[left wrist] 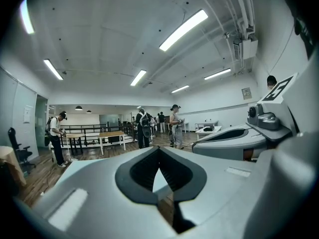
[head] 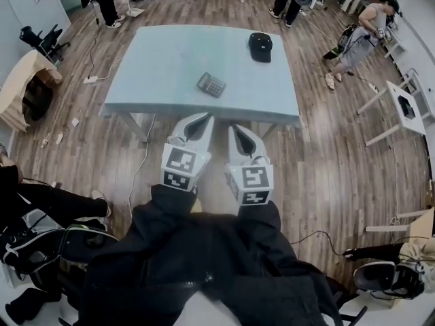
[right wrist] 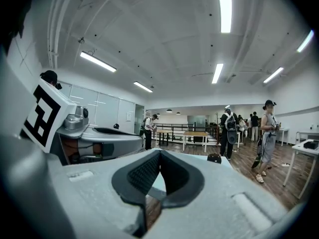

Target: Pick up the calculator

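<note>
1. The wood floor [head: 340, 175] spreads out under and around both claws. People [head: 363, 29] stand on it far ahead of them, beyond the table.
2. The pale blue table [head: 163, 60] stands straight ahead of the claws, its near edge close before their tips.
3. The person's dark sleeves [head: 204, 250] lie behind the claws, reaching the marker cubes.
4. The left claw [head: 205, 119] points forward at the table. Its jaws are pressed together at the tips, with nothing between them.
5. The right claw [head: 234, 128] sits just beside the left one, on its right and roughly parallel. Its jaws are likewise closed tip to tip and hold nothing.
6. A black cap [head: 260, 47] lies toward the table's far side, ahead of the right claw and slightly to its right, well apart from both.
7. The calculator [head: 211, 84] lies flat on the table, keys up and askew to the edge. It is ahead of the claws, roughly in line with the gap between them. It is nearer than the cap, apart from both claws and untouched.
</note>
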`<state>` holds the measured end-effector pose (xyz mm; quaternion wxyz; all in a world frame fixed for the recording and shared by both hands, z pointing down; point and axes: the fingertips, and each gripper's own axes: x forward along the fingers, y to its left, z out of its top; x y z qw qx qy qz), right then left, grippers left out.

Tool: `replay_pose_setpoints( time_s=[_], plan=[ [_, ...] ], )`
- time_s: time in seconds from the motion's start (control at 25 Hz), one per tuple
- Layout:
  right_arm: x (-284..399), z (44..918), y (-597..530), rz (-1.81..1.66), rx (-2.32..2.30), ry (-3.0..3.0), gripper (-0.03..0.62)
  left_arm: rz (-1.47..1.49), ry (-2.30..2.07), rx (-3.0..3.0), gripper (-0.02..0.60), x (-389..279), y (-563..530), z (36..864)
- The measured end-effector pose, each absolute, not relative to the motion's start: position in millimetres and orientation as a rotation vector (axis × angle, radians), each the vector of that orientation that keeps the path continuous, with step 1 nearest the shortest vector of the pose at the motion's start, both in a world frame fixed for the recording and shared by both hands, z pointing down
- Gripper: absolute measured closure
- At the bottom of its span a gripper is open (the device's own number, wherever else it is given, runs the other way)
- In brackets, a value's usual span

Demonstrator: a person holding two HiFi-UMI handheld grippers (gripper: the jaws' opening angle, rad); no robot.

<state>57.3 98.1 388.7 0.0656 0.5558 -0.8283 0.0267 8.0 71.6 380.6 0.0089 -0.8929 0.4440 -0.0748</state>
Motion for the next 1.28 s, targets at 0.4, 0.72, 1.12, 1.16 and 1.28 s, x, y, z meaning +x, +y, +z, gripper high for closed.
replay_pose_setpoints(
  time_s=[0.4,0.72,1.12,1.16,1.28],
  plan=[
    [37.6,395.9,5.1,0.130,1.660,-2.487,0.595,-0.280,1.448,-2.791,0.586,-26.9,-15.6,386.9],
    [17.0,403.8,-63.0,0.143,1.658,-2.493,0.595,-0.319,1.443,-2.852,0.586,-45.1,-89.5,406.1],
    [3.8,406.9,-153.1,0.107,1.684,-2.452,0.595,-0.345,1.404,-2.928,0.586,-54.6,-182.2,422.4],
    [2.3,407.6,-159.7,0.109,1.684,-2.448,0.595,-0.351,1.403,-2.934,0.586,-56.3,-190.0,424.6],
    [-1.3,410.4,-173.5,0.117,1.682,-2.436,0.595,-0.365,1.385,-2.962,0.586,-57.0,-207.3,431.3]
  ],
)
